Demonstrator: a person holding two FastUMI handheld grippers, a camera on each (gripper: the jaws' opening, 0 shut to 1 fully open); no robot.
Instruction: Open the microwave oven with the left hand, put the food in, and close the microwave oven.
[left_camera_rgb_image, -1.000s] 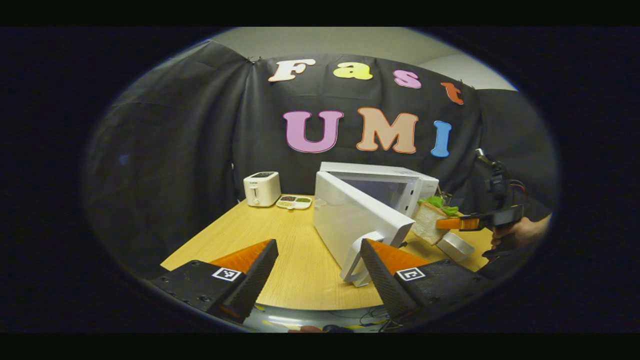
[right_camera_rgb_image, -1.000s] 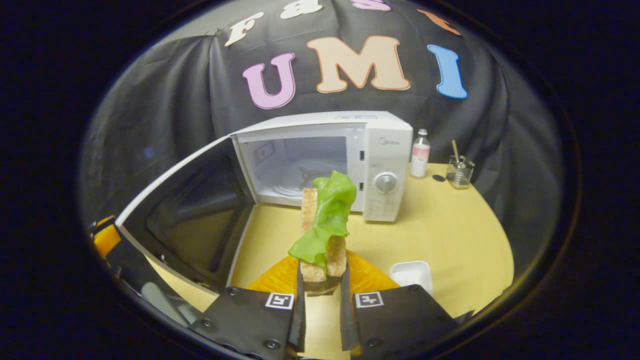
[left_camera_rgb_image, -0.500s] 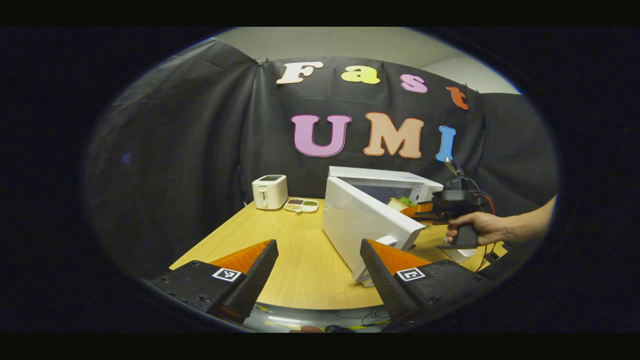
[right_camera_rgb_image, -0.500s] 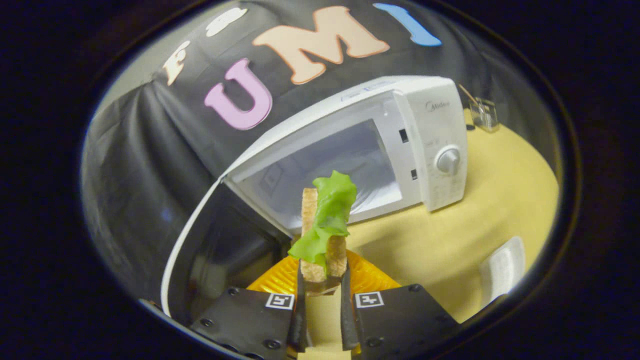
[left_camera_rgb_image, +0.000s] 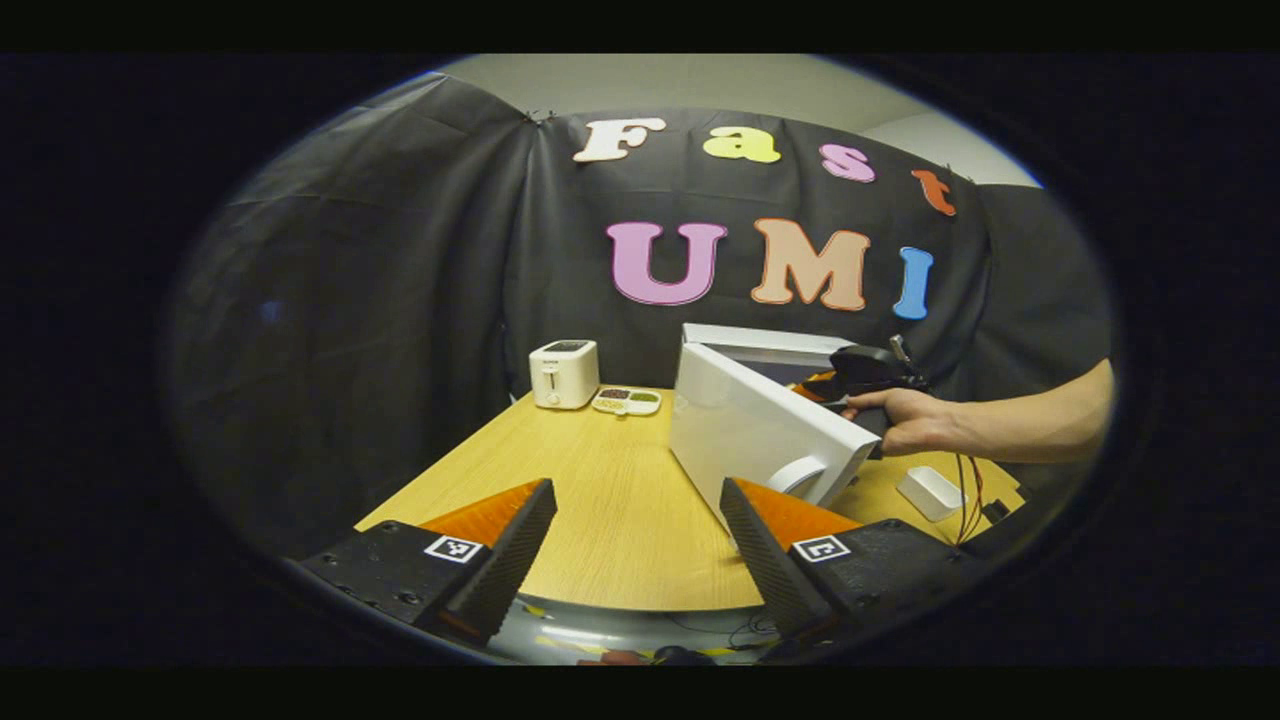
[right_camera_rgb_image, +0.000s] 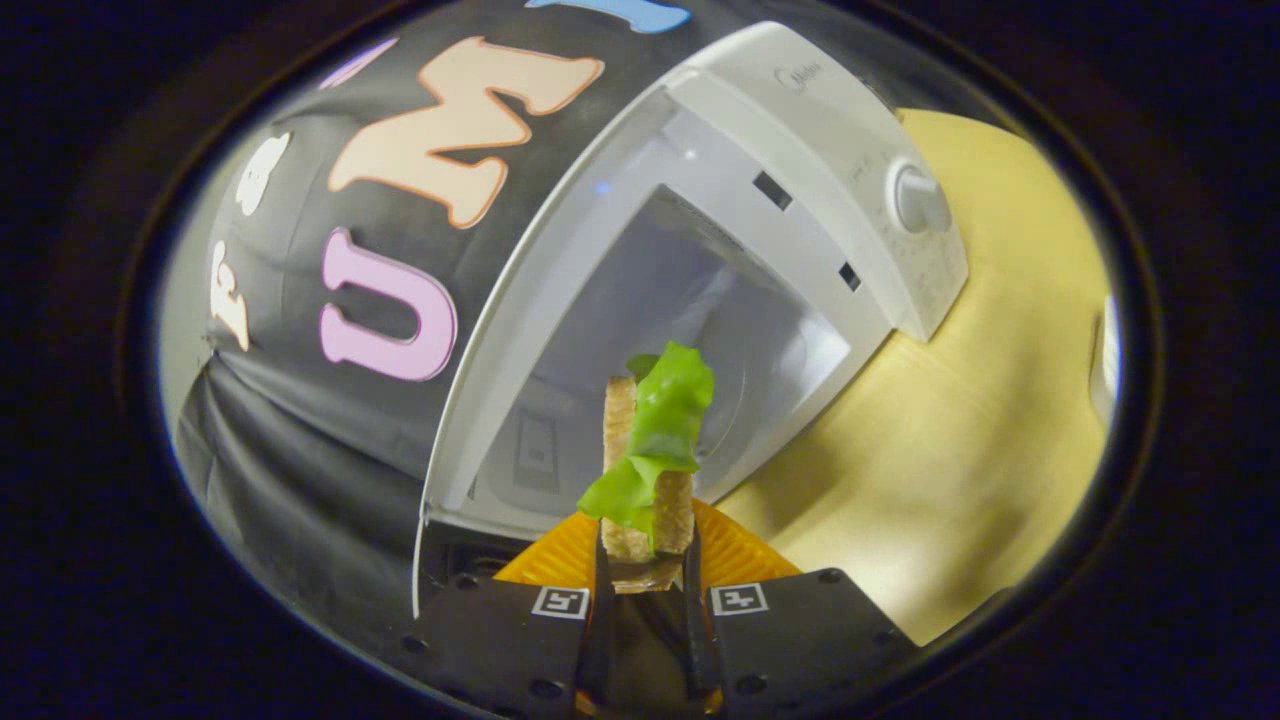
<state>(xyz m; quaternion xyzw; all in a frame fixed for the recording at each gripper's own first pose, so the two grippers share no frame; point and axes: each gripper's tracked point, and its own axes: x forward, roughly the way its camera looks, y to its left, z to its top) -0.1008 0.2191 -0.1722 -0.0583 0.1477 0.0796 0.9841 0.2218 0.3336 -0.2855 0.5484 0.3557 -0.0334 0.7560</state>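
The white microwave (right_camera_rgb_image: 820, 150) stands with its door (left_camera_rgb_image: 760, 430) swung wide open, the cavity (right_camera_rgb_image: 680, 330) lit and bare. My right gripper (right_camera_rgb_image: 645, 560) is shut on a sandwich (right_camera_rgb_image: 650, 450) of bread with a green lettuce leaf, held right at the cavity's mouth and rolled to the left. In the left gripper view that gripper (left_camera_rgb_image: 850, 375) and the hand (left_camera_rgb_image: 910, 425) holding it reach in behind the door. My left gripper (left_camera_rgb_image: 640, 545) hangs open near the table's front edge, short of the door handle (left_camera_rgb_image: 795, 475), with nothing between its fingers.
A white toaster (left_camera_rgb_image: 565, 373) and a small divided dish (left_camera_rgb_image: 627, 401) sit at the back of the wooden table (left_camera_rgb_image: 590, 500). A small white tray (left_camera_rgb_image: 930, 492) lies right of the door. The microwave's dial (right_camera_rgb_image: 915, 200) faces the front.
My right gripper has carried the sandwich forward from in front of the microwave up to the cavity mouth, rolling left. My left gripper stayed open and drew back slightly from the door.
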